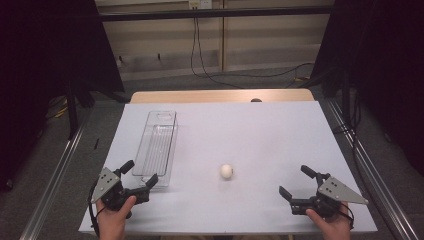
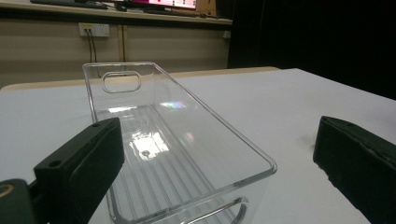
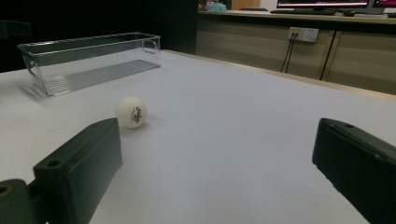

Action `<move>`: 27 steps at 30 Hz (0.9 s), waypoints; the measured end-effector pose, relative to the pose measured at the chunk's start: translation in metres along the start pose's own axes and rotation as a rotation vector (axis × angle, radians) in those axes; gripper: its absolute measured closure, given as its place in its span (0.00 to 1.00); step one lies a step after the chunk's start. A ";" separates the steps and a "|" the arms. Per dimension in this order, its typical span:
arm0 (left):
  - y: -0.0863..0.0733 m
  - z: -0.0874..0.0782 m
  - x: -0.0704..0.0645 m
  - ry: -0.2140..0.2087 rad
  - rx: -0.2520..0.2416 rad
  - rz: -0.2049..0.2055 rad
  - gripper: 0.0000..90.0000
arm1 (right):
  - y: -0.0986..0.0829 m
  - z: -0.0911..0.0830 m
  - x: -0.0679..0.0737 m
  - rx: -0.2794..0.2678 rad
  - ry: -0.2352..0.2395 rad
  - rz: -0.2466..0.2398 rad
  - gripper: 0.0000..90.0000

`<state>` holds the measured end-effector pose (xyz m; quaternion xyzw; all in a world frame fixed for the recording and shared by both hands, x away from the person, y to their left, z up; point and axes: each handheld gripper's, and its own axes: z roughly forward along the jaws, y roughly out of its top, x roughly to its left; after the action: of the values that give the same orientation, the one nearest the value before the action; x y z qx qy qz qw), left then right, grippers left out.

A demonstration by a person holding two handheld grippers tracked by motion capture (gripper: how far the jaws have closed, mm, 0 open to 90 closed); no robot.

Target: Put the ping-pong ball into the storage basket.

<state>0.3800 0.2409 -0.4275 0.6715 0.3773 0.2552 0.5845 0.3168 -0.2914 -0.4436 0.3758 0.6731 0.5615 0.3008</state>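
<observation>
High view: ball between clear bin (near left claw) and right claw; both claws wide, path unblocked.

Beige wall, socket, dangling cables, grey floor.

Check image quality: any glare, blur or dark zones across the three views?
High view: even light on the table, dark sides. Left gripper view: glare streaks on the bin floor, near jaws soft. Right gripper view: ball sharp with a faint shadow, background dim.
</observation>
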 end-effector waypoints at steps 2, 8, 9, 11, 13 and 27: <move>0.001 0.001 0.000 -0.005 0.000 0.002 0.02 | 0.000 -0.001 0.000 0.003 0.001 -0.001 0.01; 0.002 0.003 0.000 -0.004 0.008 0.005 0.02 | 0.000 -0.002 0.000 -0.001 -0.004 0.002 0.01; 0.003 0.004 -0.001 -0.006 0.010 -0.002 0.02 | -0.001 -0.002 0.000 -0.001 -0.003 0.003 0.01; 0.004 0.005 -0.002 -0.015 0.014 0.000 0.02 | -0.001 -0.002 -0.001 0.003 0.003 -0.004 0.01; 0.006 0.007 -0.003 -0.014 0.012 -0.005 0.02 | -0.001 -0.003 -0.001 0.004 0.003 -0.006 0.02; 0.014 0.012 -0.010 -0.050 0.042 -0.002 0.02 | 0.000 -0.001 0.000 -0.002 0.010 -0.016 0.02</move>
<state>0.3866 0.2248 -0.4153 0.6893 0.3686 0.2297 0.5798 0.3164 -0.2920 -0.4435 0.3674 0.6768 0.5618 0.3022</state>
